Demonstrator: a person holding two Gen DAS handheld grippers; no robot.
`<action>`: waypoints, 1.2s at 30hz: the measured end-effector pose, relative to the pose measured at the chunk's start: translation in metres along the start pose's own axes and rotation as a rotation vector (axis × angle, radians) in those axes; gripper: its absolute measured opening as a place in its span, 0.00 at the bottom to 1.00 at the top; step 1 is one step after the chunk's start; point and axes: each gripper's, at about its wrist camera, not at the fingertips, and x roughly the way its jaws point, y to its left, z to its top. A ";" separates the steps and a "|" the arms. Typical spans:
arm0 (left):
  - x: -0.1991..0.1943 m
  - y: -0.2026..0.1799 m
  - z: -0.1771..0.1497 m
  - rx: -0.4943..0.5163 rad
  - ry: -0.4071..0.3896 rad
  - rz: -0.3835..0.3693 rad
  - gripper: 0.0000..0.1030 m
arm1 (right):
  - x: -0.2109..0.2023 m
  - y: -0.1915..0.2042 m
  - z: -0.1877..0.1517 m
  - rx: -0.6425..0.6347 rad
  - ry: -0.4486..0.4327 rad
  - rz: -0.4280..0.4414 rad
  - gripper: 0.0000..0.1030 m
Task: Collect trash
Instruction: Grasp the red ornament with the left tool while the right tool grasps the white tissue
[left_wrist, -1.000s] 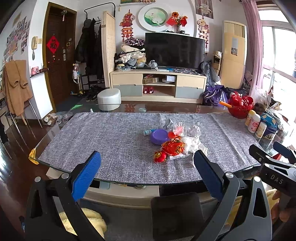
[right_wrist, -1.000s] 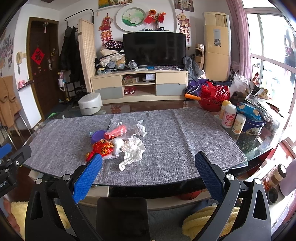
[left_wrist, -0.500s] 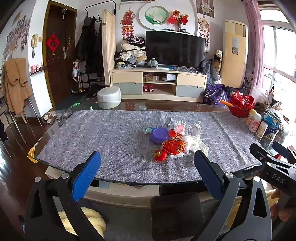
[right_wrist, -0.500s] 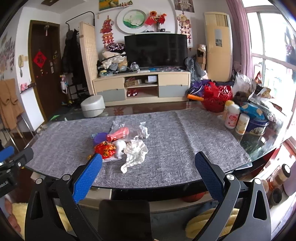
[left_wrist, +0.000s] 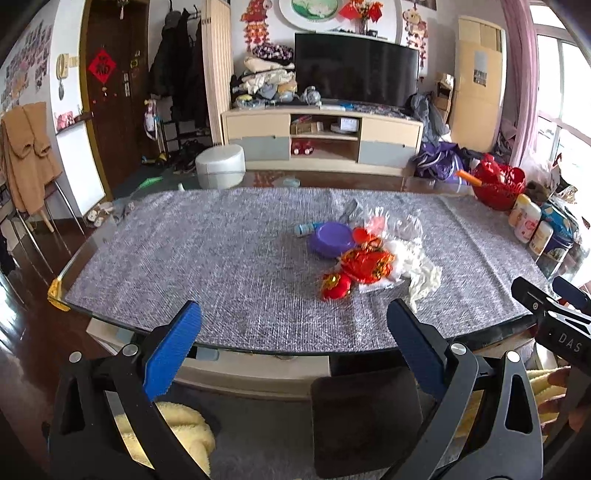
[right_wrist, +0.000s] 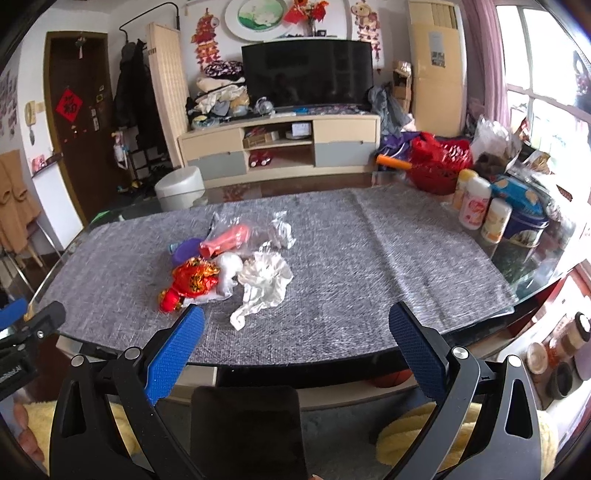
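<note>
A pile of trash lies mid-table on the grey cloth (left_wrist: 207, 258): a red and gold wrapper (left_wrist: 364, 266), a small red lump (left_wrist: 336, 286), a purple lid (left_wrist: 330, 240), crumpled white tissue (right_wrist: 264, 278) and clear plastic bags (right_wrist: 258, 230) with a pink piece inside. The pile also shows in the right wrist view, wrapper (right_wrist: 195, 278) left of centre. My left gripper (left_wrist: 291, 343) is open and empty at the table's near edge, short of the pile. My right gripper (right_wrist: 295, 345) is open and empty, also at the near edge, right of the pile.
A red basket (left_wrist: 498, 184), several white bottles (right_wrist: 476, 206) and a blue tin (right_wrist: 524, 225) stand at the table's right end. A white round stool (left_wrist: 219, 166) and a TV cabinet (left_wrist: 321, 136) lie beyond the table. The table edge is glass (left_wrist: 59, 291).
Both grippers have moved forward and slightly up toward the table; the pile looks closer. Jaws stay open. The trash has not moved.
</note>
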 end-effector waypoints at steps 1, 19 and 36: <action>0.005 0.001 -0.001 -0.002 0.009 -0.003 0.92 | 0.004 0.000 0.000 0.001 0.006 0.000 0.97; 0.105 -0.006 -0.004 0.060 0.180 -0.068 0.92 | 0.103 0.007 0.005 -0.032 0.180 0.030 0.97; 0.170 -0.018 0.002 0.069 0.263 -0.132 0.70 | 0.162 0.011 0.005 -0.015 0.257 0.093 0.75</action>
